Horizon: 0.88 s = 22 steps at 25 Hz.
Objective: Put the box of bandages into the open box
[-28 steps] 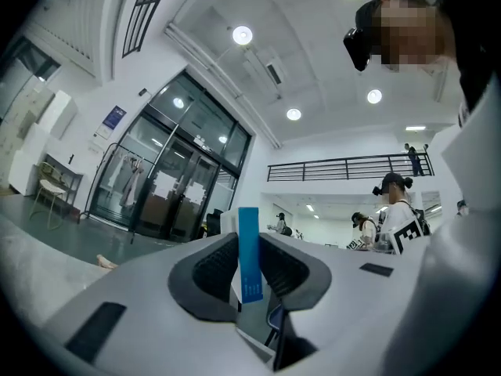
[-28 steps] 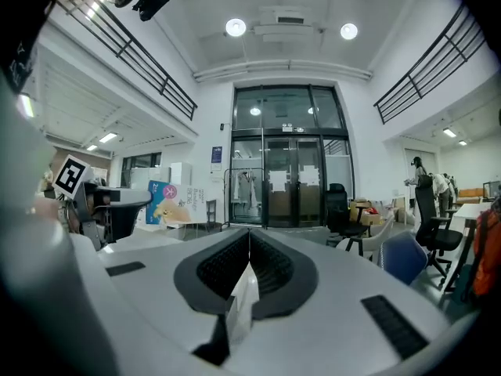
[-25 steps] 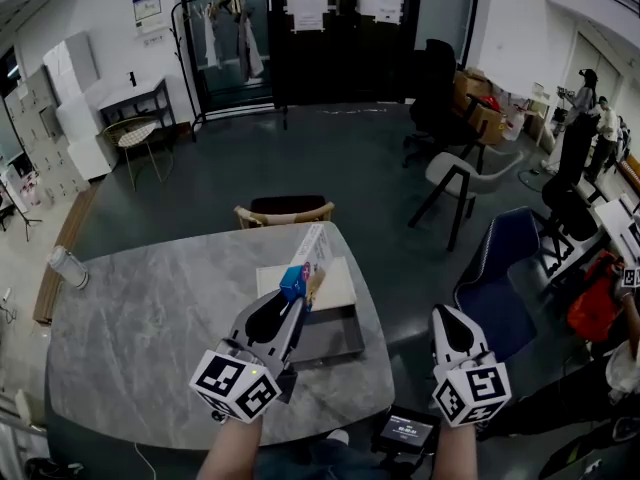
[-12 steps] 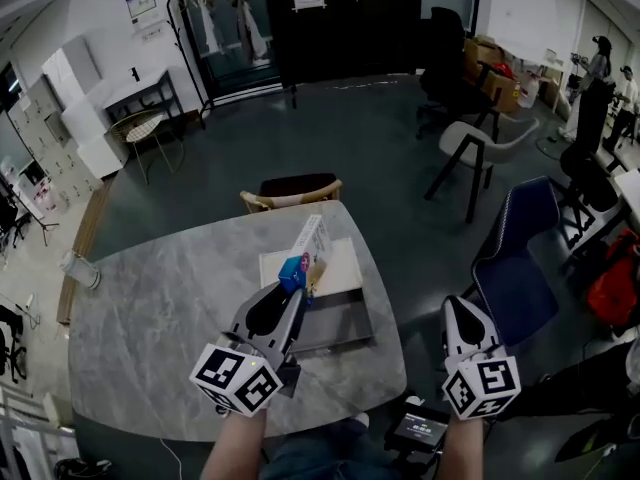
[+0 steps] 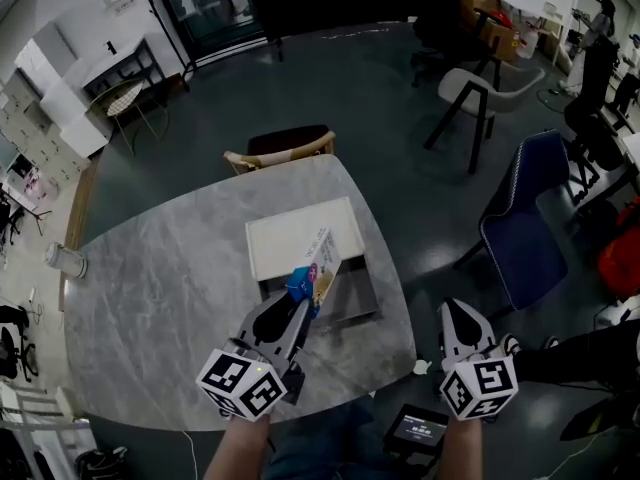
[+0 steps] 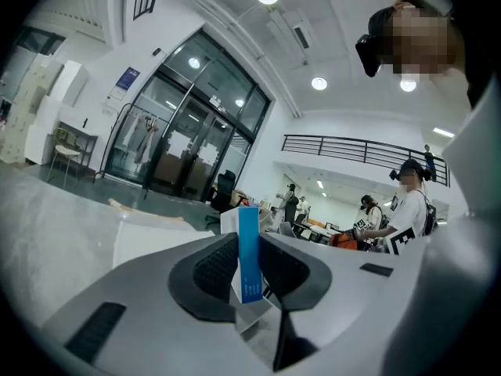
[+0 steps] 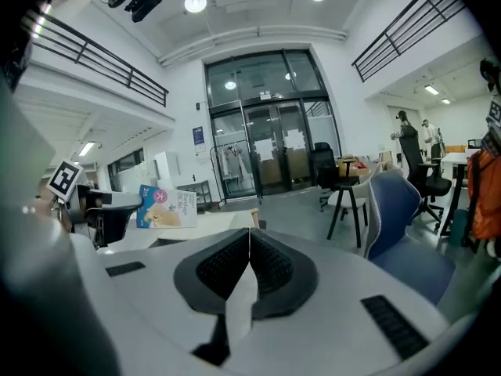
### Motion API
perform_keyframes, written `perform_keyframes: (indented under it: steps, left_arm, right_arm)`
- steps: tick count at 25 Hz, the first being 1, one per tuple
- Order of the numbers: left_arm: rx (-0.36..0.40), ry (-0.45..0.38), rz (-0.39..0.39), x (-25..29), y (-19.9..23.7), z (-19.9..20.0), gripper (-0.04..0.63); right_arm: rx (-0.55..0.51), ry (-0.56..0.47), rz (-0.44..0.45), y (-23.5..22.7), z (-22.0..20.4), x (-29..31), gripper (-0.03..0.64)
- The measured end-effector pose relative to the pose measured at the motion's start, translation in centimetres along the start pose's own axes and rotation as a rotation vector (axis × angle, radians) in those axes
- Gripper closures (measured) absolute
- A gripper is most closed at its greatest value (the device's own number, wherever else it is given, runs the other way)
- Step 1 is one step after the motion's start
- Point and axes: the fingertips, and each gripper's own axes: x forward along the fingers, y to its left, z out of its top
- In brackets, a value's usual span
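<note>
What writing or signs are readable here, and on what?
"2", as it seems, on the box of bandages; the rest of its print is too small.
The door papers: too blurred to read.
The blue wall poster: too small to read.

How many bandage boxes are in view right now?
1: the bandage box, clamped in the left gripper, appears over the open box. None other shows, though that gripper hides part of the open box's inside.

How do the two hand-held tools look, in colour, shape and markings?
Both the left tool and right tool have pale grey, tapering bodies with black ribbed pads. Each carries a white cube printed with black square markers at the rear. No sleeves show.
</note>
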Motion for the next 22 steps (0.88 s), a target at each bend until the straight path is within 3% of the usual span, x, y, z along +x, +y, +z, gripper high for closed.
perform_keyframes:
  steps: [7,11,13,17,22]
  left_arm:
    - [-0.058,0.135,-0.023,0.1,0.8,-5.1,0.505]
    - [-0.139,0.206,-0.041,0.3,1.3,-7.4,0.505]
    - [-0.227,0.248,-0.058,0.7,1.5,-8.2,0.505]
    - [-0.501,0.310,-0.058,1.6,2.5,-9.2,0.505]
    - [-0.690,0.397,-0.035,3.0,3.8,-9.8,0.505]
  right_arm:
    - [0.010,0.075,0.007,0.8,-3.1,1.1,0.591]
    - [0.009,0.093,0.016,1.4,-4.0,1.5,0.591]
    - [0.007,0.097,0.012,1.4,-4.0,1.4,0.591]
    - [0.006,0.089,-0.014,0.6,-3.2,1.1,0.591]
    - [0.015,0.059,-0.051,-0.9,-1.5,1.1,0.591]
